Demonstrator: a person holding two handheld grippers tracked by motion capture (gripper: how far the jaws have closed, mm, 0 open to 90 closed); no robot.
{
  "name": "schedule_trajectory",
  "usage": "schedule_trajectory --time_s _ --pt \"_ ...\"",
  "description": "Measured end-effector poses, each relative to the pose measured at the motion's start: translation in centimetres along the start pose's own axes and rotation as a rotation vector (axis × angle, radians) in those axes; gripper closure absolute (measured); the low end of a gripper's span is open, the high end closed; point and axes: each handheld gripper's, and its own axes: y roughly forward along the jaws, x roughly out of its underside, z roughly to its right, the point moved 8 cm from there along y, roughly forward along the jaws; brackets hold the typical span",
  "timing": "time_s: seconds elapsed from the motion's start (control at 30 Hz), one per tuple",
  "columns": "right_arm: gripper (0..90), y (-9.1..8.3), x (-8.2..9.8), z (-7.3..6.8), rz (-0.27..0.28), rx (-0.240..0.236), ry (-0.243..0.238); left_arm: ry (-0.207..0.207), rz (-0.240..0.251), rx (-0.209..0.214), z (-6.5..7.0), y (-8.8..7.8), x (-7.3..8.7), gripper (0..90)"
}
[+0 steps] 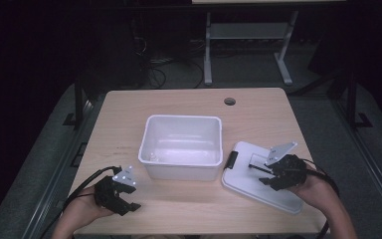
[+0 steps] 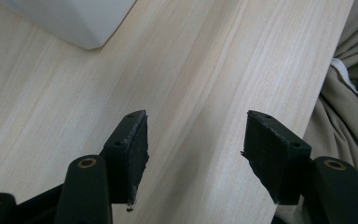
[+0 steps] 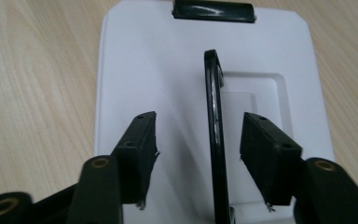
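Note:
A white lid (image 1: 258, 191) lies flat on the table to the right of an empty white bin (image 1: 179, 172). The lid has a black latch (image 3: 213, 10) at its far end and a black handle (image 3: 213, 107) standing upright on edge. My right gripper (image 1: 257, 174) is low over the lid, open, with its jaws on either side of the handle (image 1: 257, 168). In the right gripper view (image 3: 200, 122) there is a gap between each pad and the handle. My left gripper (image 1: 135, 198) hovers open above bare wood at the front left, with nothing between its fingers (image 2: 196, 128).
The bin's corner (image 2: 74, 18) lies ahead of the left gripper. The wooden table (image 1: 129, 114) has a cable hole (image 1: 230, 101) at the back. The person's beige clothing (image 2: 349, 107) lies past the front edge. Another desk's legs (image 1: 208, 50) and floor cables stand behind.

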Motion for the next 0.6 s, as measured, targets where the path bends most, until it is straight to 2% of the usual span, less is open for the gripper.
schedule_trajectory --time_s 0.23,0.6 --pt "58.8 0.7 0.3 0.6 -0.028 -0.026 0.006 0.000 0.000 -0.003 0.0 0.1 0.0 38.9" --pt "75.0 1.2 -0.1 0.9 -0.046 -0.038 -0.009 0.002 0.000 -0.007 -0.1 0.0 0.1 37.8"
